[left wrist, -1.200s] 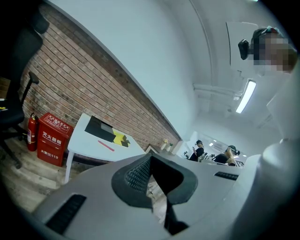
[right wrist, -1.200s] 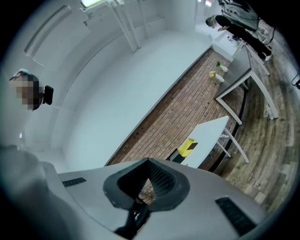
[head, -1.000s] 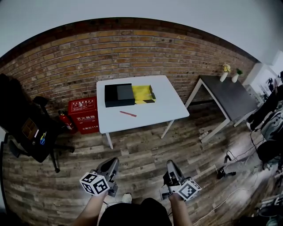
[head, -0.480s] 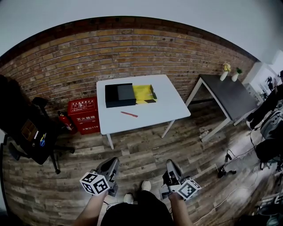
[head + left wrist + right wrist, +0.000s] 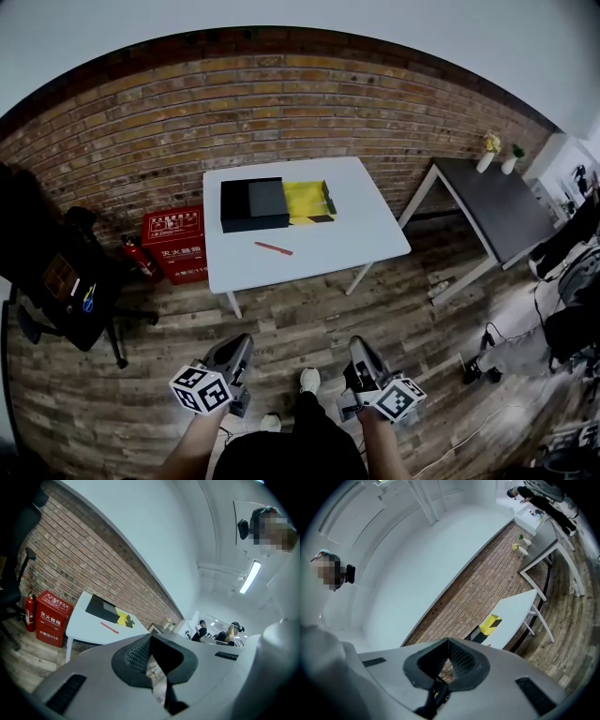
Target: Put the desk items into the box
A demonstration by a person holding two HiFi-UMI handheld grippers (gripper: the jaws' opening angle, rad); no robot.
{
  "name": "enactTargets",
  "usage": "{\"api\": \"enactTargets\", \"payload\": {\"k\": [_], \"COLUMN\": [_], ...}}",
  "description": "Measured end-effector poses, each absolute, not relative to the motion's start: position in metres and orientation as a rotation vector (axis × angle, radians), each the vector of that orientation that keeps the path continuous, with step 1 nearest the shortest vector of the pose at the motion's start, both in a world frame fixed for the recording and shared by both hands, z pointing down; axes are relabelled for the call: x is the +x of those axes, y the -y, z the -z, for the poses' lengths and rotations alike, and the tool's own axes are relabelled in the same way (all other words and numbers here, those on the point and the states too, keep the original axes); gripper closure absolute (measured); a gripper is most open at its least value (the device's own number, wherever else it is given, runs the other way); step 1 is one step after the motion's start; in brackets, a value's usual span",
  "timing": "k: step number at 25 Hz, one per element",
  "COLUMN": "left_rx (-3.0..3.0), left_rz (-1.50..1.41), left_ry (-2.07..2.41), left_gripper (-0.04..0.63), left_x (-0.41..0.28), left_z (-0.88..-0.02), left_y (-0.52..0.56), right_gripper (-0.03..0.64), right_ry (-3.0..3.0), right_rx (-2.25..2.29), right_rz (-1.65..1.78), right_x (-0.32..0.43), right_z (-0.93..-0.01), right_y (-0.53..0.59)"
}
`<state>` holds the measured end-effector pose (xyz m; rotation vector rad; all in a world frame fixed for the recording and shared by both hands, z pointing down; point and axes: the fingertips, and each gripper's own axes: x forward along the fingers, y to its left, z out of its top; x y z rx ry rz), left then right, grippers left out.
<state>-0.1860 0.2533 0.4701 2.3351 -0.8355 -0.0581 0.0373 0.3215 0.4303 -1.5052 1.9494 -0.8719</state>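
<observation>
Both grippers hang low in front of the person, over the wooden floor (image 5: 309,319) and well apart from the white surface (image 5: 375,234). The left gripper (image 5: 240,345) has its jaws brought together with nothing between them, and the right gripper (image 5: 360,347) is the same: jaws closed and empty. The black box (image 5: 246,211) lies at the back edge of the surface, toward the back left corner. A yellow piece (image 5: 307,199) with black marks touches its right side. A red pen (image 5: 273,247) lies alone near the middle of the surface, in front of the box and apart from it, slanted. A red cabinet (image 5: 175,242) stands on the floor just beside the surface's left edge.
</observation>
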Motion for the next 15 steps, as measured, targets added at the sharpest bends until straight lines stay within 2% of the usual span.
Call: {"api": "enactTargets", "payload": {"k": [15], "left_rx": [2.31], "left_rz": [0.073], "left_ry": [0.94], "left_gripper": [0.581], "left_x": [-0.11], "left_z": [-0.461], "left_y": [-0.152], "right_gripper": [0.595], "right_ry": [-2.029], "right_rx": [-1.399], "right_rz": [0.952], "right_x": [0.109], "right_z": [-0.435], "right_y": [-0.203]}}
